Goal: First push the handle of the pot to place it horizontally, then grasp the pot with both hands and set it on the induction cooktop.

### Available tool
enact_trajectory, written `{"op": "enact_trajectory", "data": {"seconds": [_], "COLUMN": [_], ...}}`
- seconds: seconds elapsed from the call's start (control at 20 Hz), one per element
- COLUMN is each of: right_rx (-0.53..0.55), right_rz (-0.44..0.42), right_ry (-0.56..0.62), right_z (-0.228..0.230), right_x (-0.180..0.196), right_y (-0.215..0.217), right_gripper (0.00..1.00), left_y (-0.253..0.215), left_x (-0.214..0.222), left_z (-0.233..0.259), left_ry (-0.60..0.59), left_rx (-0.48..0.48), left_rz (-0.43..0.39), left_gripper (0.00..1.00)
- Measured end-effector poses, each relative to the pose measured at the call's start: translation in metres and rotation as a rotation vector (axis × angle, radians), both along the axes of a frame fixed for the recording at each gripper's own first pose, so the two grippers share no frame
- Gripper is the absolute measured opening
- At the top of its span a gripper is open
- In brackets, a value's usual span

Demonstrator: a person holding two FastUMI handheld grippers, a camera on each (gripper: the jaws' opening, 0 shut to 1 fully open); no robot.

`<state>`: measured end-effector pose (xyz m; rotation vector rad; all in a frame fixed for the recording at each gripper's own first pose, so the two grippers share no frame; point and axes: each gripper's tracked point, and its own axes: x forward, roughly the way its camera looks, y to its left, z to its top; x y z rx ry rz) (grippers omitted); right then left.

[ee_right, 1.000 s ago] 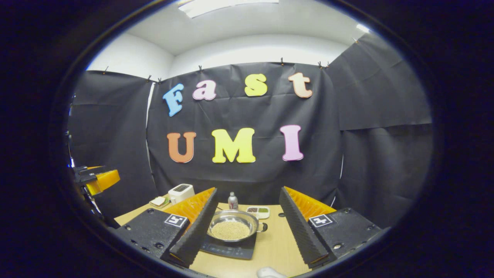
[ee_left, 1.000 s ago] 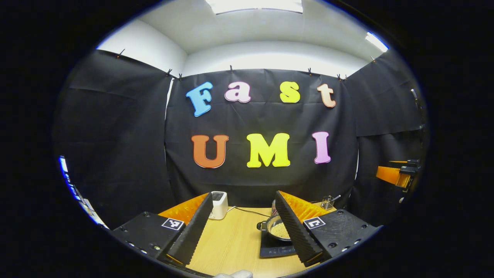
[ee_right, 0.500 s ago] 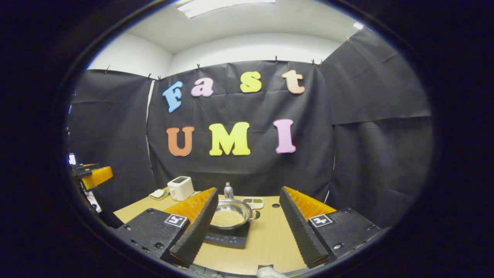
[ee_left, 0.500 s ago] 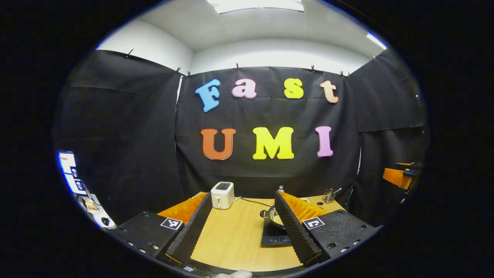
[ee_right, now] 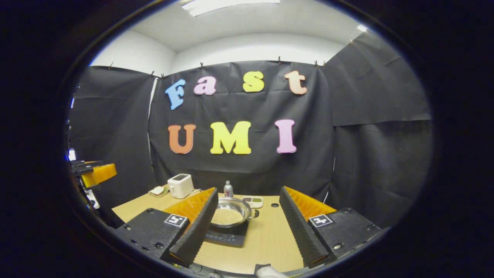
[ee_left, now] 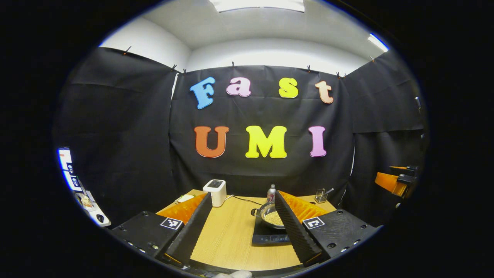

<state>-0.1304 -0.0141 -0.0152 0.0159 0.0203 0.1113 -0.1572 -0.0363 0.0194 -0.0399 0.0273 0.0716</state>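
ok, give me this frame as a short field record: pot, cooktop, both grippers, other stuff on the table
pot: steel pot holding pale grains, sitting on the cooktop
cooktop: black induction cooktop on the wooden table
left gripper: jaws open, empty, clear of the pot
right gripper: jaws open, empty, clear of the pot
other: white toaster, small bottle, divided dish

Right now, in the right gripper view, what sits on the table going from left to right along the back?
Small plate with toast → white toaster → bottle → pot on the induction cooktop → small divided dish.
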Motion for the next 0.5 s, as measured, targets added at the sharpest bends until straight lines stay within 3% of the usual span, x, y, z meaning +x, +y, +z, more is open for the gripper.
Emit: {"op": "enact_trajectory", "data": {"seconds": [0.5], "right_rx": [0.032], "right_rz": [-0.021], "right_ry": [0.030], "right_z": [-0.004], "right_x": [0.001], "right_y": [-0.004], "right_gripper": [0.98], "left_y": [-0.002], "left_x": [-0.001], "left_z": [0.015], "left_ry": [-0.021], "left_rx": [0.024], "left_rz": [-0.003], "left_gripper": [0.97]}}
